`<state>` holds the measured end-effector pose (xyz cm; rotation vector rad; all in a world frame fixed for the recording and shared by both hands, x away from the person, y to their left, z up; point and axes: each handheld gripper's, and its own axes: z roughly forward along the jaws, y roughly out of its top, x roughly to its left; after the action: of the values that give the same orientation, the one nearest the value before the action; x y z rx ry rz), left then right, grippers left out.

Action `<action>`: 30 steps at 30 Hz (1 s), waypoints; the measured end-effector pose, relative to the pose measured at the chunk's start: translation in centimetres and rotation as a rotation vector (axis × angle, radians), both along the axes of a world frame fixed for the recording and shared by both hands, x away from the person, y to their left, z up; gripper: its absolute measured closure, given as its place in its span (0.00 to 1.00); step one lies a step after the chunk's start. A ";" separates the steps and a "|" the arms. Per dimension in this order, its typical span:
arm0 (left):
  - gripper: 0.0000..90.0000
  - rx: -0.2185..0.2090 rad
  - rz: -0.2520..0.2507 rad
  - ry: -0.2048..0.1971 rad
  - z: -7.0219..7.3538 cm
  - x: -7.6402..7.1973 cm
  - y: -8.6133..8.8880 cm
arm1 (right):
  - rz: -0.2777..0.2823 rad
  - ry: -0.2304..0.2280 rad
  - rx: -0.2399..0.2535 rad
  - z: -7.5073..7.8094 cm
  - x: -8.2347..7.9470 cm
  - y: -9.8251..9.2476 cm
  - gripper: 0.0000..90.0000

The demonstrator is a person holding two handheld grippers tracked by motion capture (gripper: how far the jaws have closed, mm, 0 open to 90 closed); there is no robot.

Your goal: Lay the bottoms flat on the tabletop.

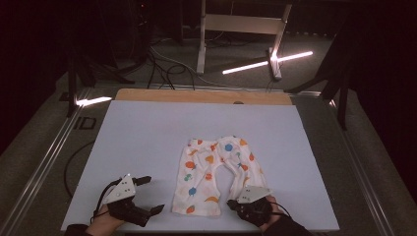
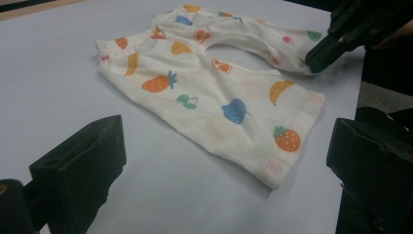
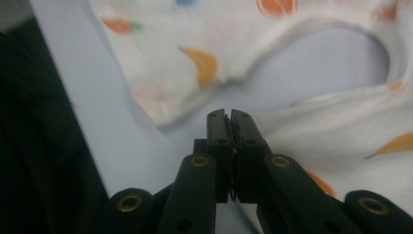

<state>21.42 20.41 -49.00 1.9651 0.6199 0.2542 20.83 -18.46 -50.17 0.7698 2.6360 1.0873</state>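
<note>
Baby trousers [image 1: 216, 174] — white, fruit-printed, flat; right gripper [image 3: 228, 114] closed at hem, left gripper [image 1: 147, 194] wide open — empty.

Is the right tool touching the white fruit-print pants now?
Touching. In the left gripper view, the right tool presses its tip on the hem of one leg of the pants. The right gripper view shows its jaws shut at that cloth edge.

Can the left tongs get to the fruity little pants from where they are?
Probably yes. The left tongs are open beside the pants, with just bare white table between them. The nearest leg hem lies flat and uncovered; the right tongs are shut at the other leg's hem.
</note>
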 end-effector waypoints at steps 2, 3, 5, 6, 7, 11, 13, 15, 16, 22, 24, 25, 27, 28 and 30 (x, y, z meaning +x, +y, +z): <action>0.02 -0.001 0.001 0.000 0.0 0.0 0.0 | 0.014 0.002 0.018 0.2 -0.4 0.4 0.98; 0.02 0.000 0.001 -0.001 0.0 0.0 0.1 | 0.026 0.002 0.018 0.3 -0.6 0.6 0.98; 0.02 0.002 -0.002 0.000 0.0 0.0 0.0 | 0.047 0.007 0.021 0.3 -0.9 1.1 0.98; 0.02 0.003 -0.002 0.000 0.0 0.0 0.0 | 0.054 0.007 0.022 0.3 -1.1 1.3 0.98; 0.02 0.003 -0.002 -0.003 0.0 0.0 0.0 | 0.063 0.006 0.017 0.2 -1.2 1.5 0.98; 0.02 0.005 -0.003 -0.003 0.0 0.0 0.0 | 0.081 0.023 0.002 0.0 -1.3 1.8 0.97; 0.02 0.006 -0.004 -0.003 0.0 0.0 0.0 | 0.082 0.036 0.002 -0.1 -1.2 1.8 0.95; 0.02 0.007 -0.006 -0.004 0.0 0.0 0.0 | 0.091 0.039 0.013 -0.1 -1.1 1.7 0.84; 0.02 0.007 -0.007 -0.003 0.0 0.0 0.0 | 0.092 0.028 0.023 0.0 -1.1 1.7 0.70; 0.02 0.003 -0.008 -0.002 0.0 0.0 0.0 | -0.034 -0.051 0.141 1.2 -0.4 -0.2 0.40; 0.02 0.005 -0.010 -0.003 0.0 0.0 0.0 | -0.080 -0.084 0.170 1.3 0.1 -0.9 0.34; 0.02 0.005 -0.011 -0.001 0.0 0.0 0.0 | -0.104 -0.096 0.182 1.4 0.3 -1.2 0.31; 0.02 0.007 -0.008 -0.001 -0.1 0.0 0.0 | -0.146 -0.104 0.205 1.5 0.9 -1.8 0.28; 0.02 0.008 -0.001 0.003 0.0 0.0 0.0 | -0.163 -0.107 0.213 1.5 1.1 -2.2 0.25; 0.01 0.005 0.027 0.002 0.1 0.1 0.1 | -0.183 -0.116 0.227 1.7 1.6 -2.8 0.21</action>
<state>21.51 20.46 -48.93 1.9631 0.6482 0.2712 22.40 -21.25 -48.52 0.9396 2.3216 1.3481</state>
